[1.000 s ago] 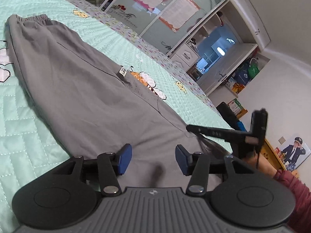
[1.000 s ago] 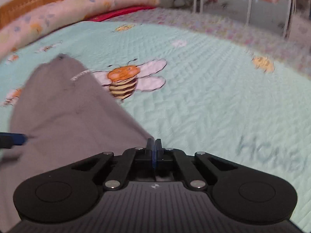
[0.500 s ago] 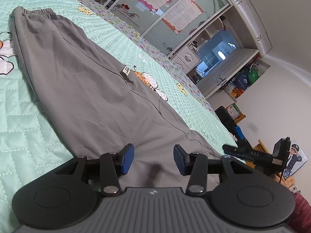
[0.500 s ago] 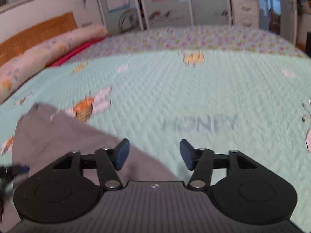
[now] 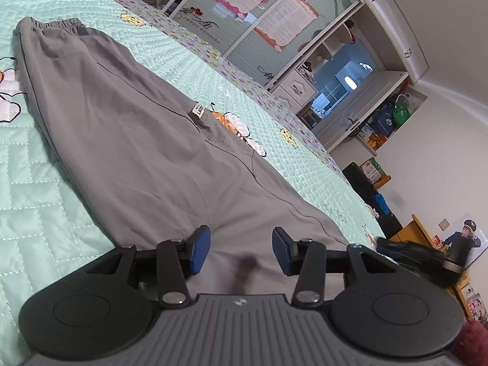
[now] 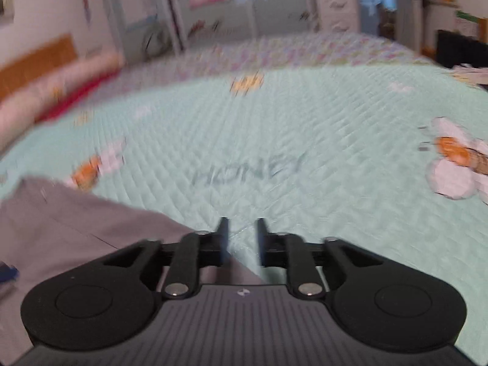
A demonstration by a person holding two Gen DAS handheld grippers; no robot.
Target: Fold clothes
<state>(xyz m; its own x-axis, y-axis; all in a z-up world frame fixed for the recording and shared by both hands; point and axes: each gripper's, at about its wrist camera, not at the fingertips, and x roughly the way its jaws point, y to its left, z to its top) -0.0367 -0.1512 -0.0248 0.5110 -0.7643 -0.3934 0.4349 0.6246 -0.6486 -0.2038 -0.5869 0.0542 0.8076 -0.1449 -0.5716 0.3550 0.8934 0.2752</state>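
Note:
Grey trousers [image 5: 128, 128] lie flat on the mint quilted bedspread [image 5: 33, 213], elastic waistband at the far end. My left gripper [image 5: 241, 251] hovers open just over the near end of the cloth, nothing between its blue pads. In the right wrist view, which is blurred, my right gripper [image 6: 241, 241] is beside the trousers' edge [image 6: 76, 222] above the bedspread [image 6: 305, 128]; its jaws are closing with a narrow gap, and nothing shows between them. The right gripper [image 5: 418, 256] also appears at the right in the left wrist view.
The bedspread carries bee pictures [image 6: 454, 155] and grey lettering [image 6: 250, 170]. Pillows [image 6: 45, 91] and a wooden headboard [image 6: 36, 61] lie at the far left. A wardrobe [image 5: 262, 21], shelves and a wooden desk [image 5: 408, 231] stand beyond the bed's far edge.
My right gripper let go of the trousers' edge, opened wide, then narrowed again while swinging right, away from the cloth. The left gripper stayed where it was, open.

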